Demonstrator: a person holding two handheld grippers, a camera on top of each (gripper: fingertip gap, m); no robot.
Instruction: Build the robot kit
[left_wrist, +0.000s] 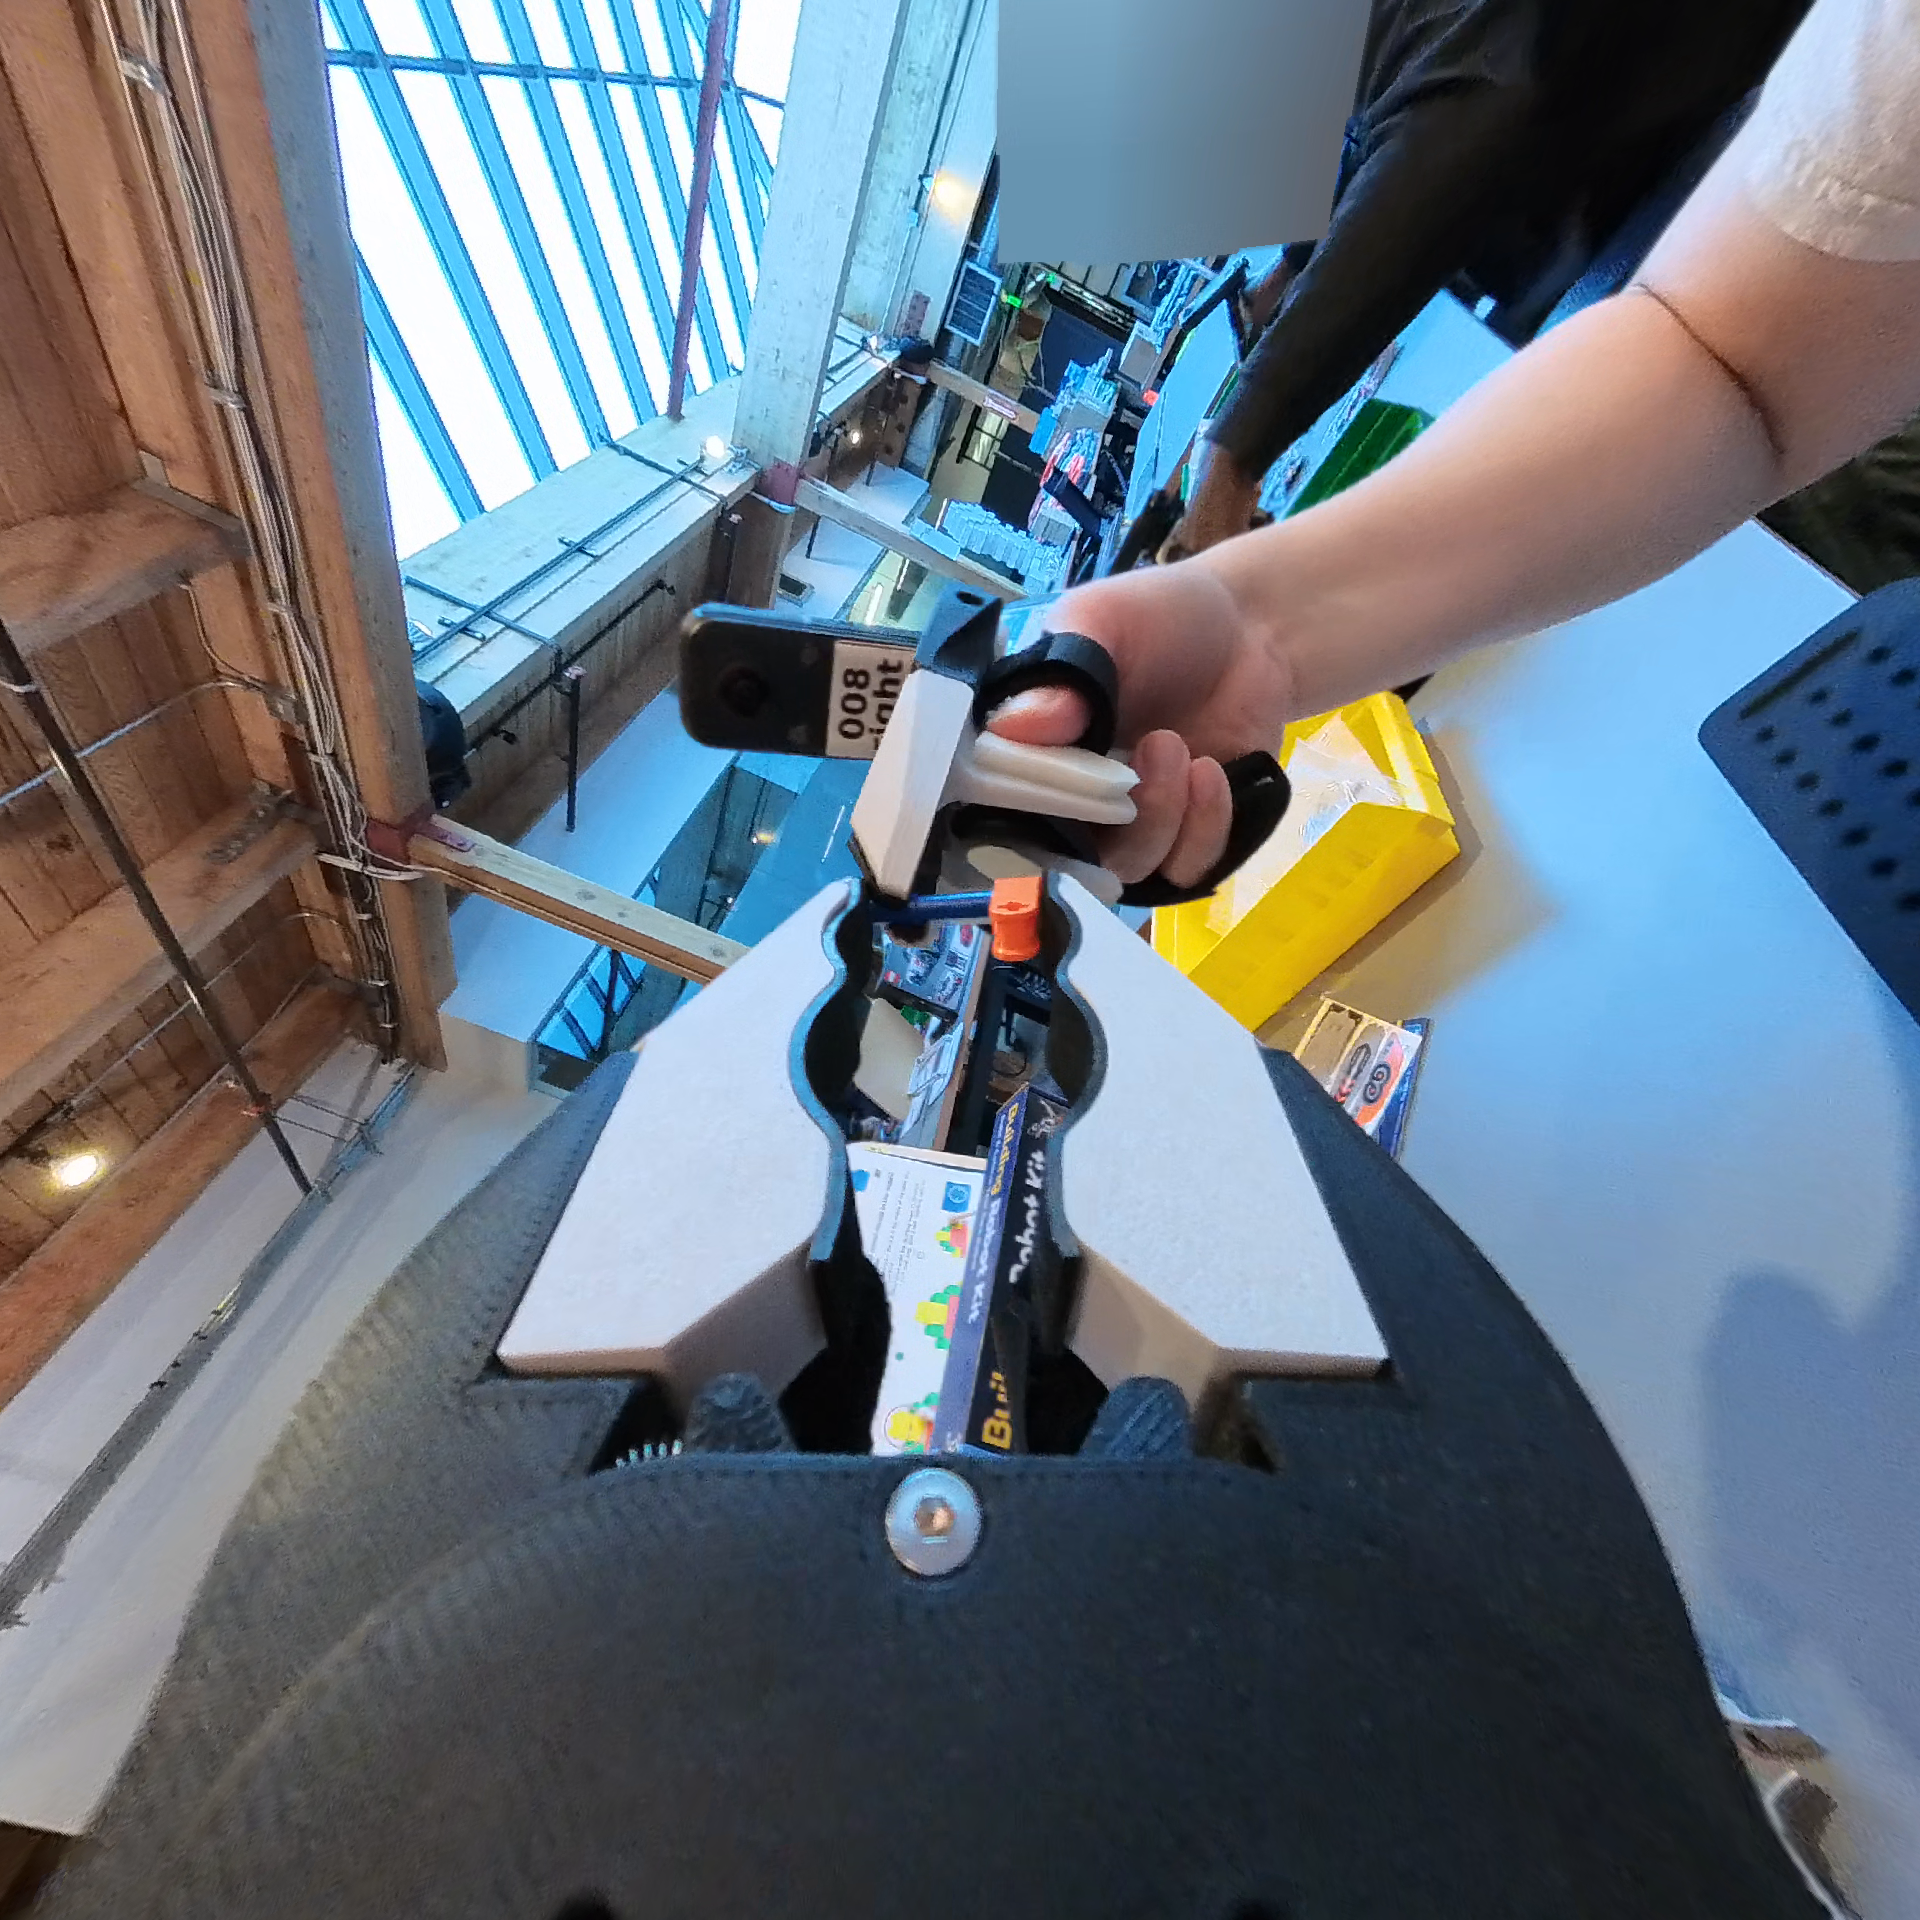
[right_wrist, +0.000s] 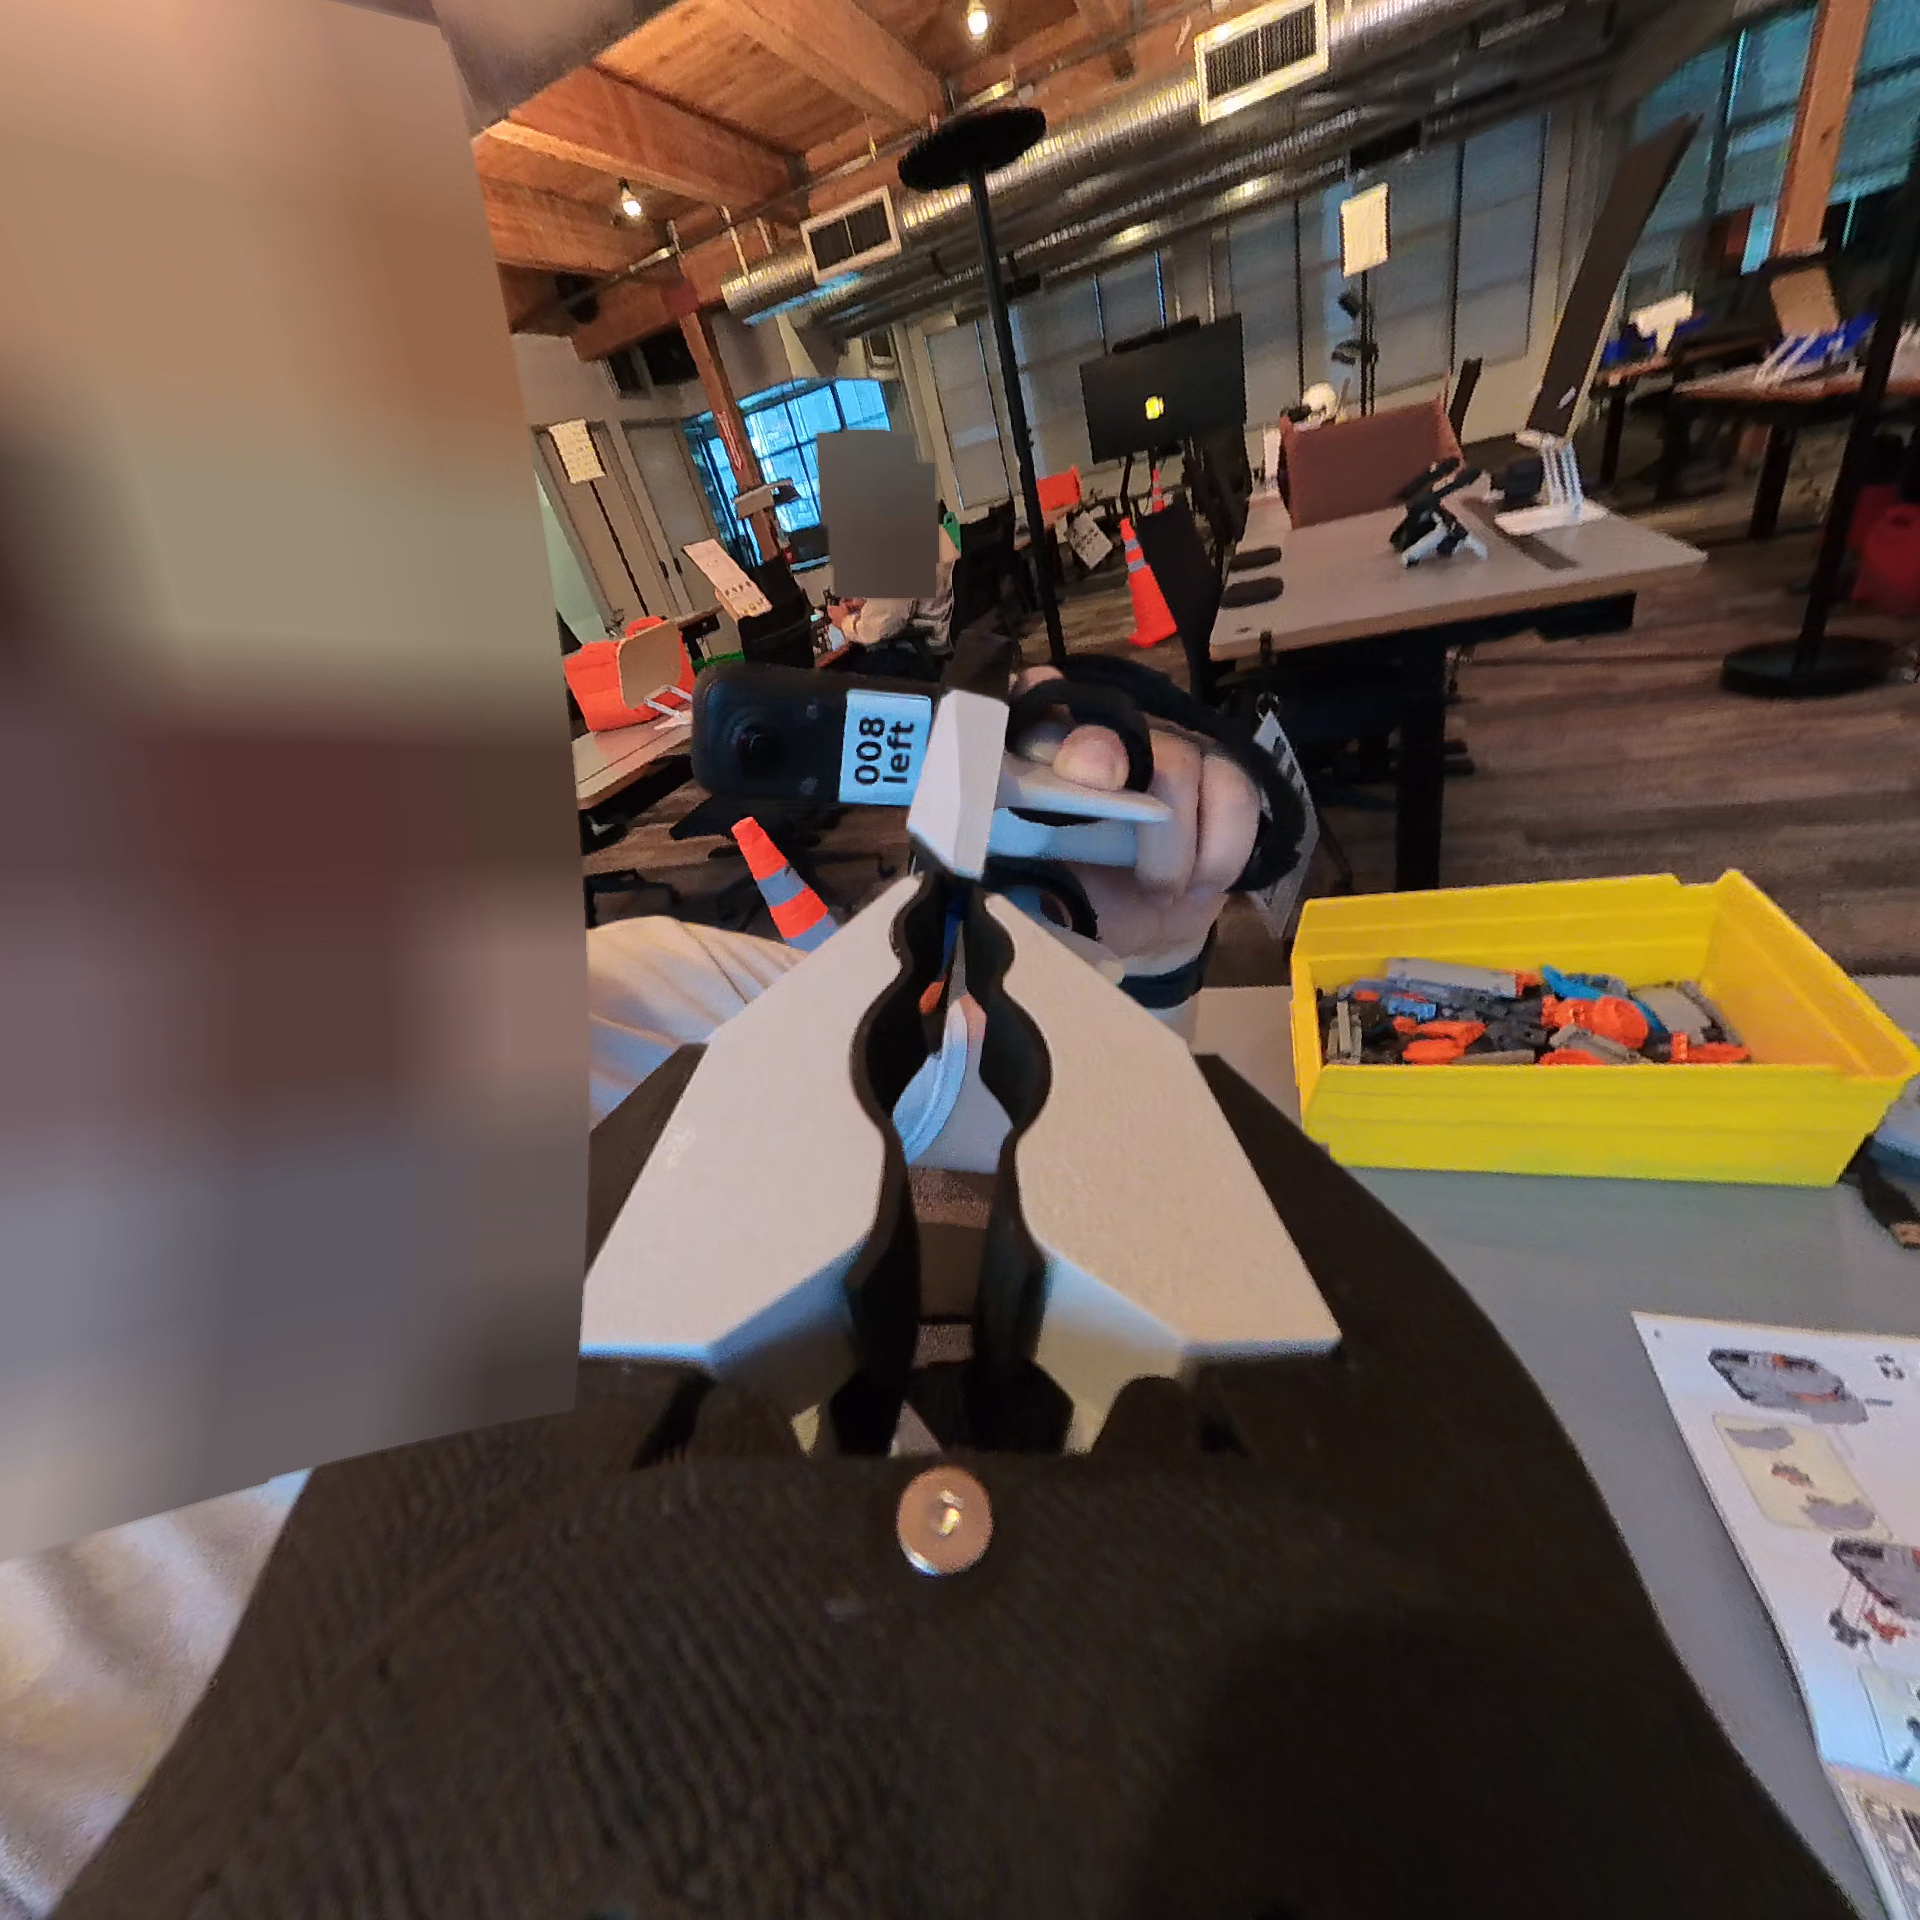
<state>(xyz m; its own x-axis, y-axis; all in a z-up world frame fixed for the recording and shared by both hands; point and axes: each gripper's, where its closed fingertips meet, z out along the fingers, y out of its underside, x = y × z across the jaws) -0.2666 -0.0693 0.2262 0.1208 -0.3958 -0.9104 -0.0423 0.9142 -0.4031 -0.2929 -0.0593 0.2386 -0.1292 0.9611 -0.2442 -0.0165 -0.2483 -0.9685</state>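
Orange and blue, a small toy assembly (left_wrist: 971, 914) hangs in mid-air between the two tools, tip to tip. The left gripper (left_wrist: 951, 920) pinches its orange connector (left_wrist: 1013, 920), the right gripper (right_wrist: 951, 920) its blue pin (right_wrist: 958, 920), so each steadies one end above the grey table (right_wrist: 1558, 1247), left of the yellow parts bin (right_wrist: 1590, 1101).

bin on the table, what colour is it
Yellow; the bin shows best in the right wrist view.

We cannot make out the small blue piece (right_wrist: 954, 920) behind our right gripper's (right_wrist: 951, 914) tips, instruction sheet (right_wrist: 1808, 1538) cut off at right edge, bin's (left_wrist: 1340, 862) contents hidden from the left wrist.
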